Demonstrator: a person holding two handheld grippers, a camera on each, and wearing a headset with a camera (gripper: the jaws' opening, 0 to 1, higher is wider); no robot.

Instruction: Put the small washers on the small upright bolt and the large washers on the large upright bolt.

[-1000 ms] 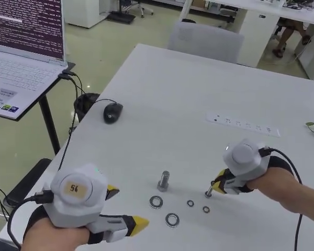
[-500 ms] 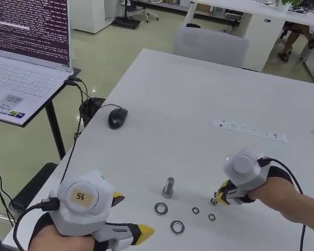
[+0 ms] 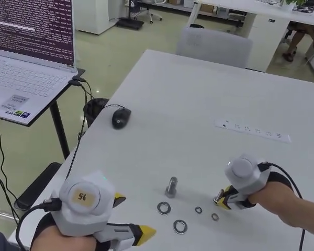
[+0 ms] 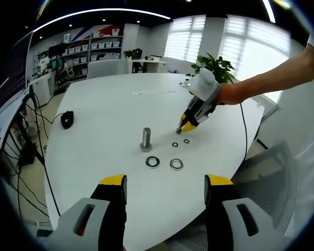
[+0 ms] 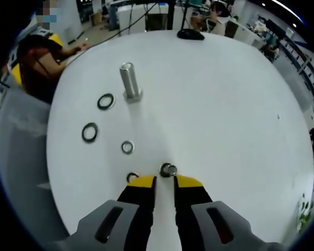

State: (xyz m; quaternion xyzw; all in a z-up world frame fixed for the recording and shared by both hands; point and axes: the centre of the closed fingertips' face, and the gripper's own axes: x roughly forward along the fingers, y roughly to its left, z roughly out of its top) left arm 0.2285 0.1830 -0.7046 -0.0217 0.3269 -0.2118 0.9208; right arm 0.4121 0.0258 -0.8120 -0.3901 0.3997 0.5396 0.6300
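The right gripper [image 5: 165, 181], jaws nearly closed and empty, points at the small upright bolt [image 5: 168, 169] just ahead; a small washer [image 5: 132, 177] lies beside that bolt.

In the head view the right gripper [image 3: 223, 202] covers most of the small bolt [image 3: 217, 196] at centre right; whether its jaws pinch it cannot be told. At lower centre of the right gripper view, a jaw tip overlaps a small washer [image 5: 131, 177]. The head view's bottom edge crops the left gripper [image 3: 132, 216], its left edge the laptop [image 3: 21, 68].
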